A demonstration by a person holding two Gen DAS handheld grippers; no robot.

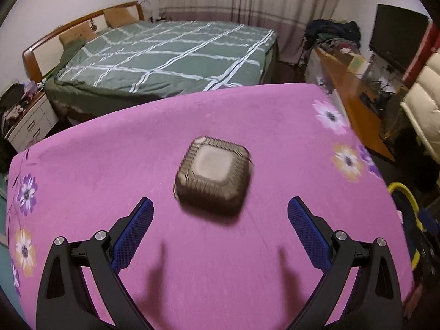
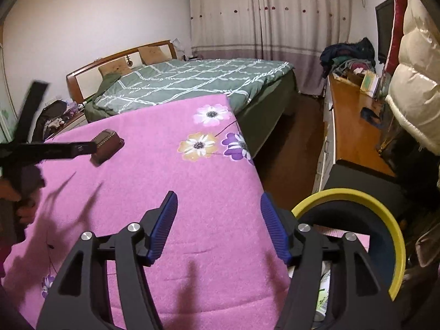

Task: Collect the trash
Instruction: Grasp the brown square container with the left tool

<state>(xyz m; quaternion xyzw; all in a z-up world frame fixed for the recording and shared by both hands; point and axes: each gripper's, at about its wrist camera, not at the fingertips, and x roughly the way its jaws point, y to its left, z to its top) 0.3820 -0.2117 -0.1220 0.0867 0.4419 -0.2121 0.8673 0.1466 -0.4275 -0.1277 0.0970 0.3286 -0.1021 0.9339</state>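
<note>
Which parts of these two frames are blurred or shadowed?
Left wrist view: the brown container is motion-smeared, and the left tool casts finger shadows on the pink cloth. Right wrist view: sharper; the right tool throws shadows too, and fisheye bends the room edges.

A box (image 1: 213, 183) lies upside down on the table (image 1: 247, 275), near its middle, just ahead of my left gripper (image 1: 220, 206) and between the lines of its fingers, not touching them. My right gripper (image 2: 218, 206) hangs over the table's right edge. A bin (image 2: 390, 231) stands below that edge, to my right. Behind the table lies the bed (image 1: 165, 55); a desk (image 2: 354, 126) runs along the right wall.
</note>
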